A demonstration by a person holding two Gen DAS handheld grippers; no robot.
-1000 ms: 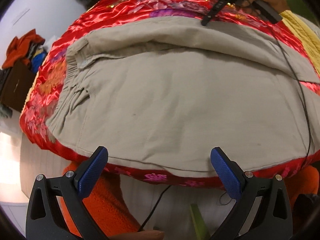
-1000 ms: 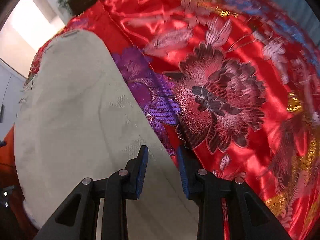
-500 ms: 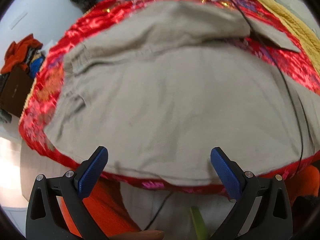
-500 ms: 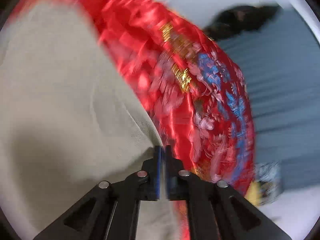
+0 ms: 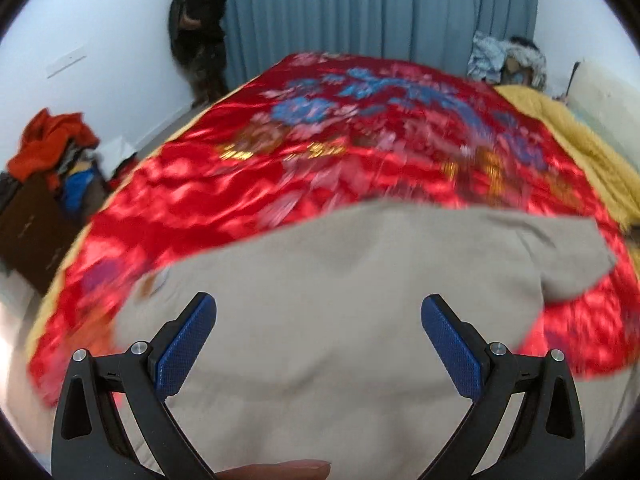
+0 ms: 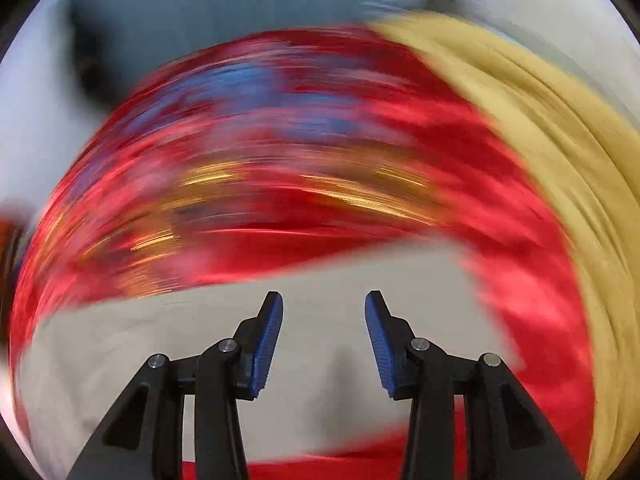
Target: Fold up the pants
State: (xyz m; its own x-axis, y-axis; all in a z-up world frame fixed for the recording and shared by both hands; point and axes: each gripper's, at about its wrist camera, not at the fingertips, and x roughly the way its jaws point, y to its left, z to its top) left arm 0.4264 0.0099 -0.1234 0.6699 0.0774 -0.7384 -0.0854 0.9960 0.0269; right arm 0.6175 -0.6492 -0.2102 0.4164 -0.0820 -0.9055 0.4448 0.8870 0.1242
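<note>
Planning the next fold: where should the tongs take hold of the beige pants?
Probably the loose corner of the pants at the right, approached from that side with the open right tongs. It sticks out over the red bedspread, so one finger could slide under.

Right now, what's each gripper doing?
Left gripper: open, empty, over the pants.
Right gripper: open, empty, over the pants.

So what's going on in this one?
A person with a handheld gripper in each hand is folding beige pants on a bed with a red floral cover. Both the left gripper and right gripper are open over the cloth, holding nothing. The right wrist view is badly motion-blurred, so that hand is moving quickly.
</note>
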